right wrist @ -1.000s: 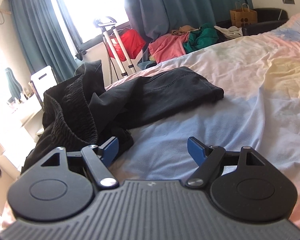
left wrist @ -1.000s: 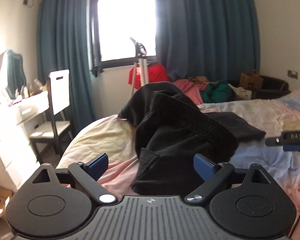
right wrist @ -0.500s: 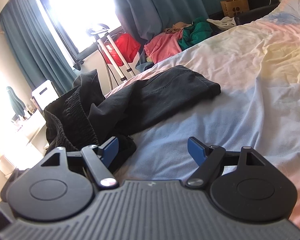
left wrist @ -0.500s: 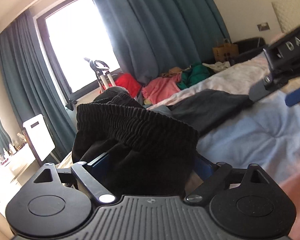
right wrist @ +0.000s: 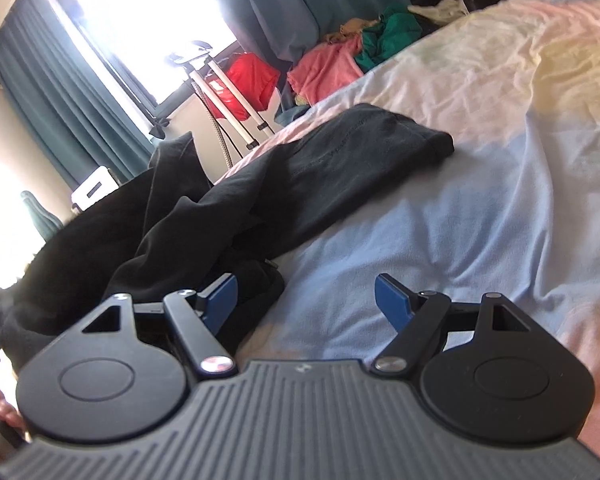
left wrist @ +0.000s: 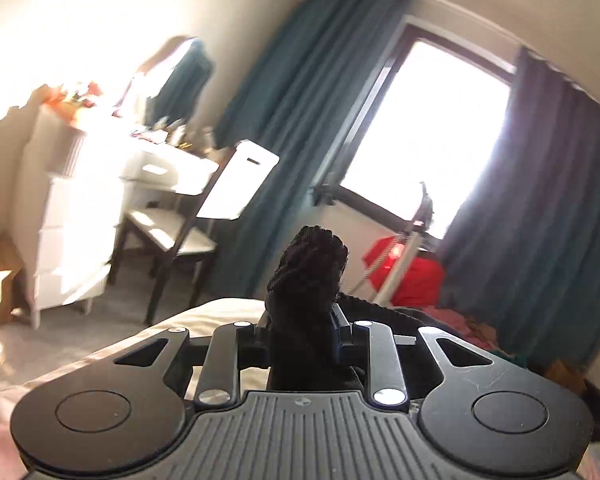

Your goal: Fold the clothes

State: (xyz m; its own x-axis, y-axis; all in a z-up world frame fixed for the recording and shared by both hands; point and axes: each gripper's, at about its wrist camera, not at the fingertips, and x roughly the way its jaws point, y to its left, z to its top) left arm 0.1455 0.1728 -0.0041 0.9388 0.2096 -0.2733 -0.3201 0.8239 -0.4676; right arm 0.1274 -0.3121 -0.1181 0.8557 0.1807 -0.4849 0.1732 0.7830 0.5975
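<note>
Closing my left gripper (left wrist: 300, 340) on a bunched ridge of the black trousers (left wrist: 308, 280), I have cloth poking up ahead of the fingers, ready to lift. Through my right gripper (right wrist: 305, 298), wide apart and empty, the trousers (right wrist: 300, 184) stretch away from its left finger (right wrist: 220, 296) across the bed (right wrist: 480, 208), hem farthest.

The trousers (right wrist: 320, 176) lie across the near left of the bed (right wrist: 500, 184). Far beyond it, a heap of clothes (right wrist: 340, 68) sits right of the window (right wrist: 140, 20).
</note>
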